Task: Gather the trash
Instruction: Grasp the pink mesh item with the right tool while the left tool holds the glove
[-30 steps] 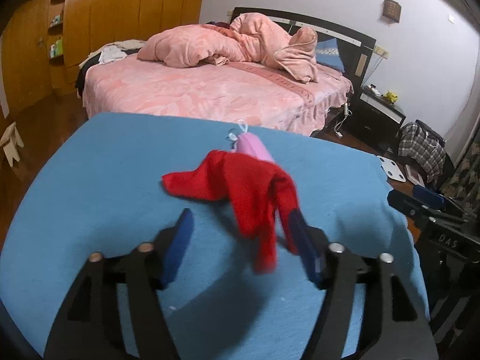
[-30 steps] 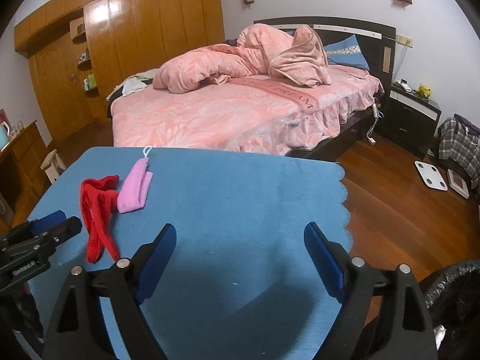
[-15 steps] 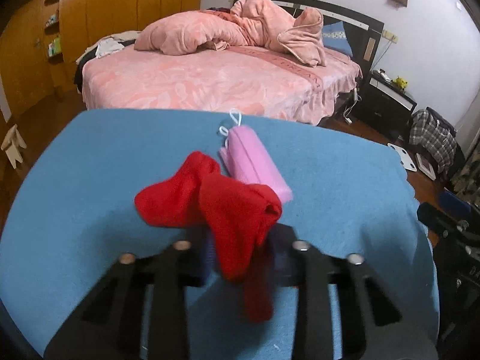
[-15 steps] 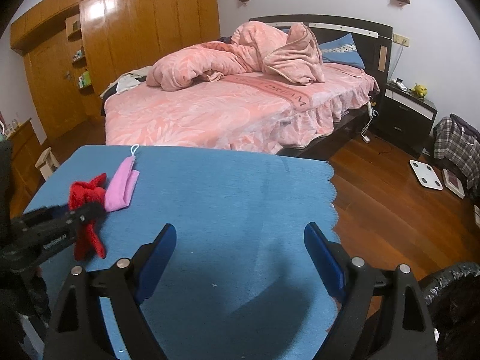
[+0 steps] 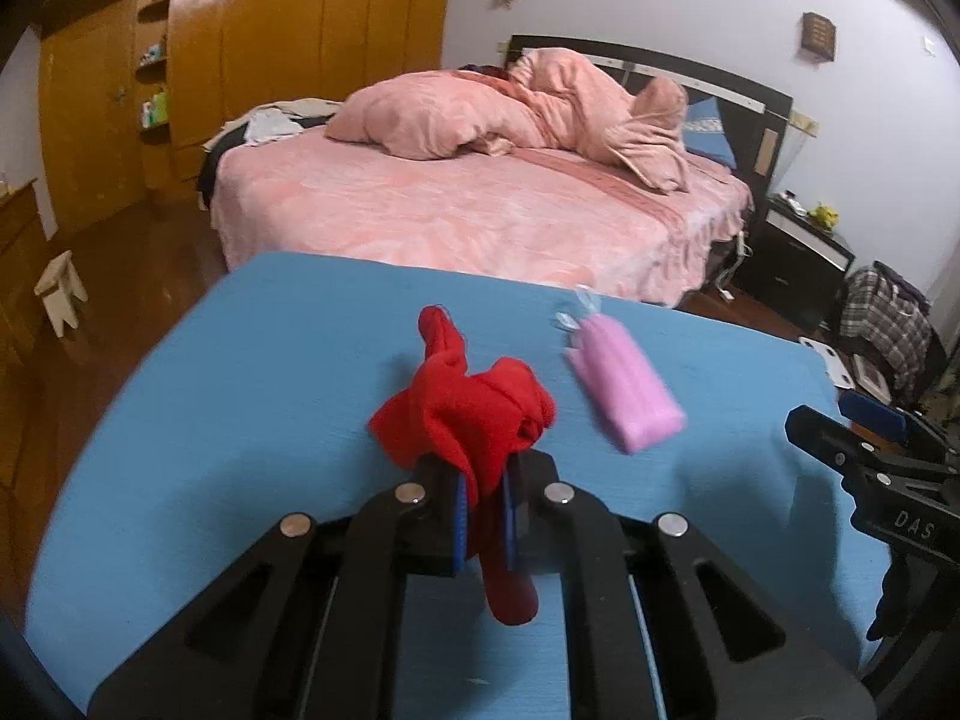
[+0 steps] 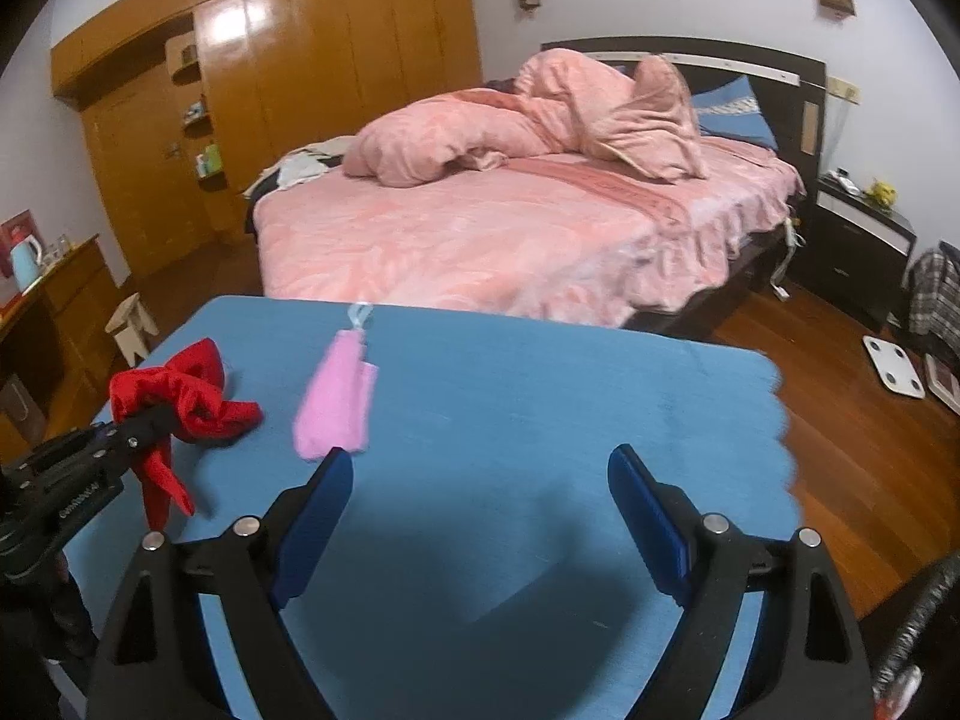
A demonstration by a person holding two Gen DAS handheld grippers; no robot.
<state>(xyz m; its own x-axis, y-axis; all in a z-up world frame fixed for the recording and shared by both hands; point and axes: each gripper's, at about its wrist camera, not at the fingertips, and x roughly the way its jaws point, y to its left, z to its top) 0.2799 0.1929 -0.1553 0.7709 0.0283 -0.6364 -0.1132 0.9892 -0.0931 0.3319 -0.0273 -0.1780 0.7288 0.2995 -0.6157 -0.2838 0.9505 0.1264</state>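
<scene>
A red cloth is bunched up between the blue pads of my left gripper, whose jaws are closing tight on it; one end hangs down below the fingers. In the right wrist view the same red cloth sits at the left gripper's tip, over the left side of the blue-covered table. A pink face mask lies flat to its right. My right gripper is wide open with nothing between its fingers, just short of the pink mask.
Beyond the table stands a bed with pink bedding. A dark nightstand and a white scale are at the right on the wood floor. A small stool is at the left. A black bag shows at the lower right.
My left gripper has shut on the red cloth and gathered it into a bunch. The right gripper has shifted left, so the pink mask now lies just ahead of its left finger.
</scene>
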